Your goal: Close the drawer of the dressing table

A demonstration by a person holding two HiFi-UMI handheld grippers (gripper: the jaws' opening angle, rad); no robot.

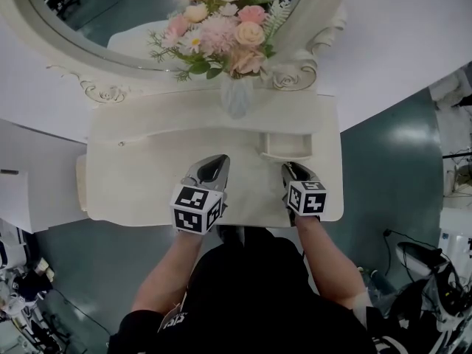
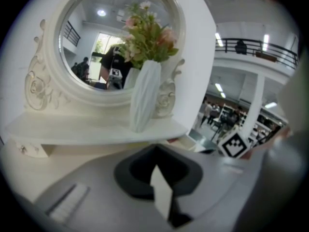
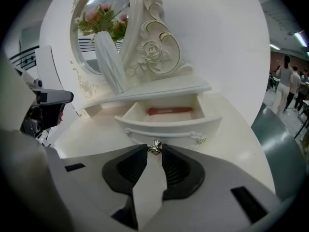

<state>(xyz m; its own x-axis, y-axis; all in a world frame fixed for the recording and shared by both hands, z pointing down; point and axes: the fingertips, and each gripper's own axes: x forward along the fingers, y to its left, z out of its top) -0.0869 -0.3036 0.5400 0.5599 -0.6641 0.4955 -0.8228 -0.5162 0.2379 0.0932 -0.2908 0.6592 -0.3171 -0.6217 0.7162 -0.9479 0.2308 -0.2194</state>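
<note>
The cream dressing table (image 1: 140,183) has a small drawer (image 3: 169,128) standing pulled out under its raised shelf on the right; the drawer (image 1: 286,146) also shows in the head view. A red stick (image 3: 169,111) lies inside it. My right gripper (image 3: 154,152) points at the drawer front, and its jaw tips sit on both sides of the metal knob (image 3: 154,147), touching it. In the head view the right gripper (image 1: 293,169) is just in front of the drawer. My left gripper (image 1: 214,162) hovers over the tabletop to the left, jaws together and empty (image 2: 155,151).
A white ribbed vase with pink flowers (image 1: 236,87) stands on the shelf before the oval mirror (image 1: 110,28), left of the drawer. A white wall backs the table. Teal floor lies to the right, and clutter sits at the lower corners.
</note>
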